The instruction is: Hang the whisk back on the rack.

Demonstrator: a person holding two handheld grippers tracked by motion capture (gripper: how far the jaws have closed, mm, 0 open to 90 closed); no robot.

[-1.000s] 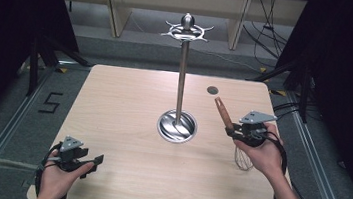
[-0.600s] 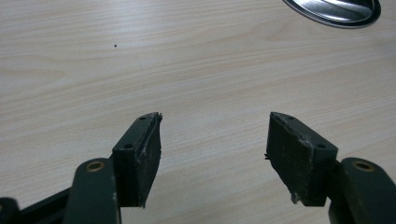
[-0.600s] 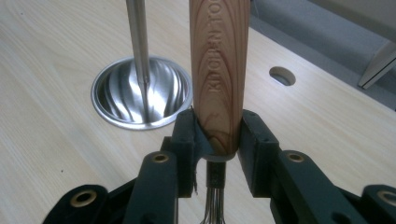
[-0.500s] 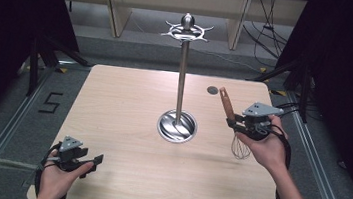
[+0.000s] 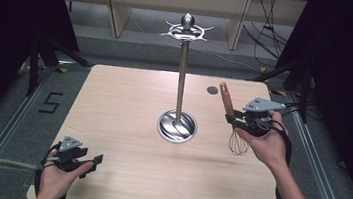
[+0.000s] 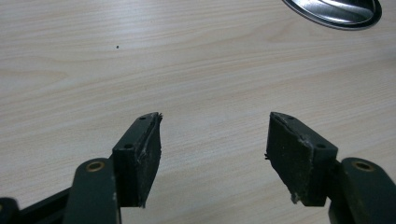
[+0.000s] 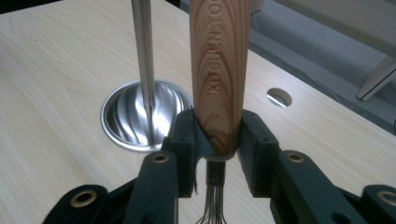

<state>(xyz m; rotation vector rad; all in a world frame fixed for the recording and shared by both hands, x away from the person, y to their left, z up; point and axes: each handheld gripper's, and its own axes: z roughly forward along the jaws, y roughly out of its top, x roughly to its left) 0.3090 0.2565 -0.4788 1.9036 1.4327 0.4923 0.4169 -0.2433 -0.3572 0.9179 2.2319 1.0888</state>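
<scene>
A whisk [image 5: 225, 101] with a wooden handle [image 7: 215, 70] and a wire head [image 5: 238, 142] hangs above the table's right side, handle up and wires down. My right gripper [image 5: 232, 118] is shut on the handle's lower end [image 7: 217, 140]. A steel stand [image 5: 182, 75] with a round base [image 5: 177, 126] and hooked arms at the top [image 5: 186, 30] rises at the table's centre, left of the whisk. Its pole [image 7: 143, 60] and base [image 7: 122, 116] stand just beyond the held whisk. My left gripper [image 5: 93, 160] rests open near the front left edge, nothing between its jaws [image 6: 212, 154].
The light wooden table [image 5: 113, 102] has a small round hole [image 5: 212, 90] at the back right, also visible as a hole [image 7: 279, 97] past the handle. Metal rails [image 5: 5, 130] run along both sides, and shelving [image 5: 125, 3] stands behind. The stand's base edge [image 6: 334, 11] lies far ahead of the left gripper.
My right gripper has lifted the whisk and carried it slightly up and away from the table, turning the handle more upright. The left gripper has stayed put.
</scene>
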